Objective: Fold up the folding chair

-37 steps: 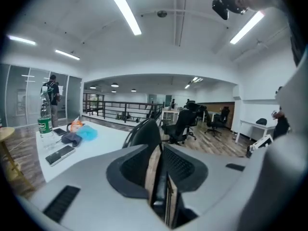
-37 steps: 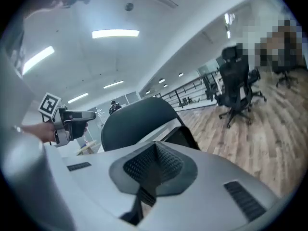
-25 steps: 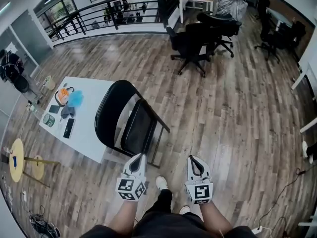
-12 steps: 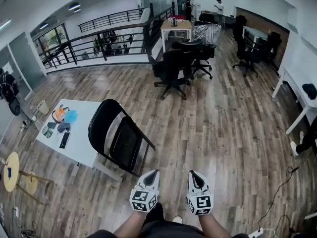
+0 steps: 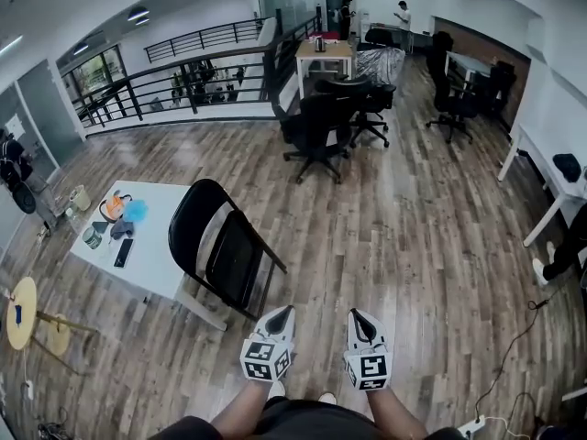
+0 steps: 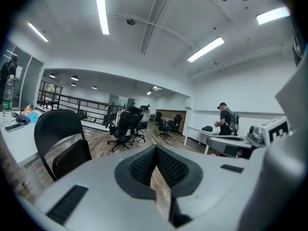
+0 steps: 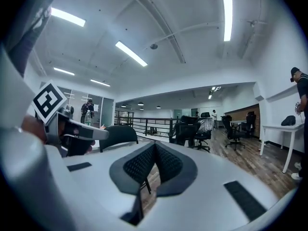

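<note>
The folding chair (image 5: 225, 246) stands open beside the white table (image 5: 158, 241), at ten o'clock from the nearer left gripper (image 5: 284, 313); it and the right gripper (image 5: 356, 317) hold jaws together, empty.

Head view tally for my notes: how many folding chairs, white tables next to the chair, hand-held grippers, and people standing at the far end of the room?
Folding chair: 1
White table beside it: 1
Grippers: 2, the left gripper and the right gripper
People standing at the far end: 2, a person in dark and a person in a white top
Total: 6
</note>
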